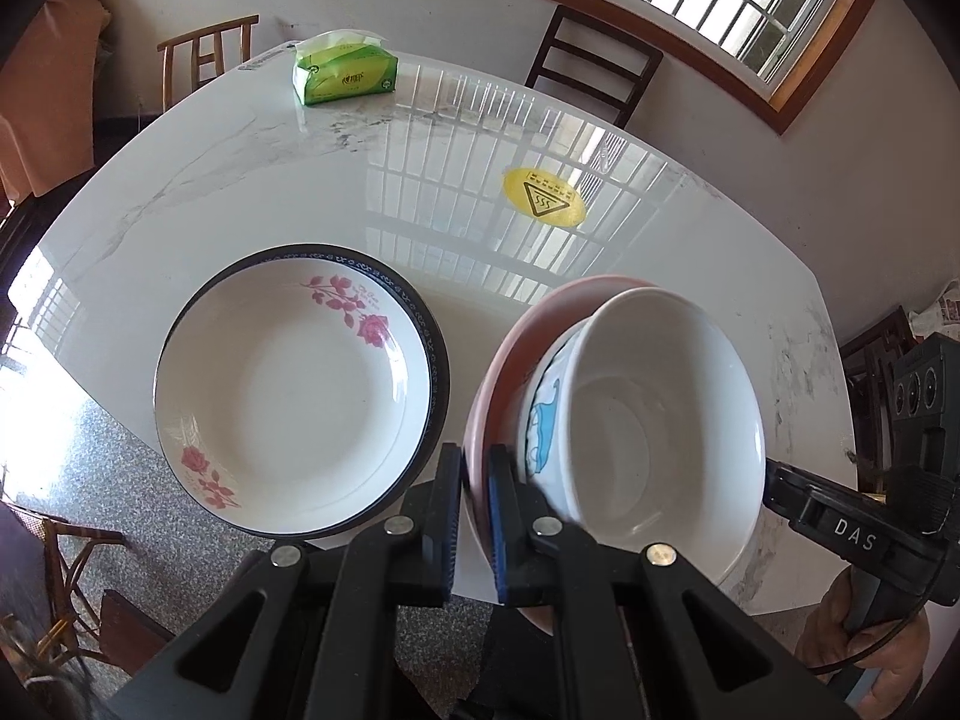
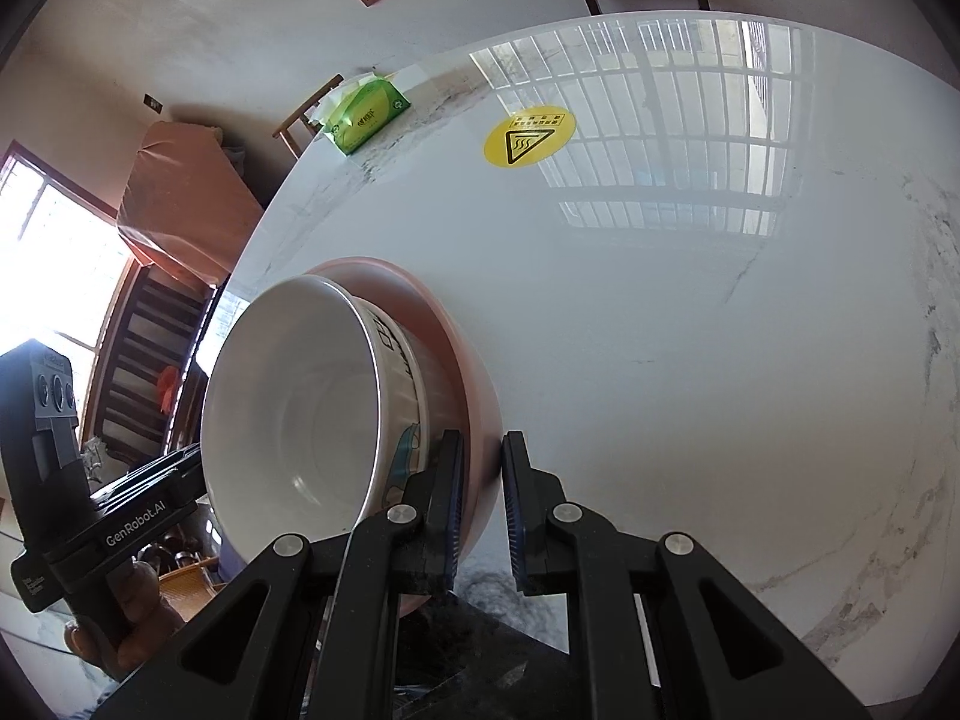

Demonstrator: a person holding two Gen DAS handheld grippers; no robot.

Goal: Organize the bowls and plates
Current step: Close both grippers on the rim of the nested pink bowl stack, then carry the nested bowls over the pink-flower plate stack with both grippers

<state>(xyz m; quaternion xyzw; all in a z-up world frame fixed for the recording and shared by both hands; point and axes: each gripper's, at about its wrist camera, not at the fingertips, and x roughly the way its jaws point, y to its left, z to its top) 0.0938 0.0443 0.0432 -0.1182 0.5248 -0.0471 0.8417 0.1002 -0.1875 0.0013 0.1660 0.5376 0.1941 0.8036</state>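
Observation:
A pink plate [image 1: 510, 348] carries a white bowl [image 1: 648, 420] with a blue drawing on its side. The pair is tilted, above the table's near edge. My left gripper [image 1: 477, 510] is shut on the plate's near-left rim. My right gripper [image 1: 774, 486] meets the stack's right side. In the right wrist view my right gripper [image 2: 483, 492] is shut on the pink plate [image 2: 420, 288] at its rim, beside the white bowl [image 2: 294, 408]. My left gripper [image 2: 192, 468] reaches in from the far side. A rose-patterned plate [image 1: 294, 390] rests in a dark-rimmed plate [image 1: 441, 360] on the left.
The white marble table [image 1: 240, 180] bears a green tissue pack [image 1: 345, 69] at its far edge and a yellow warning sticker [image 1: 543, 197] near the middle. Wooden chairs [image 1: 594, 66] stand behind the table. A hand [image 2: 132, 606] holds the left gripper's handle.

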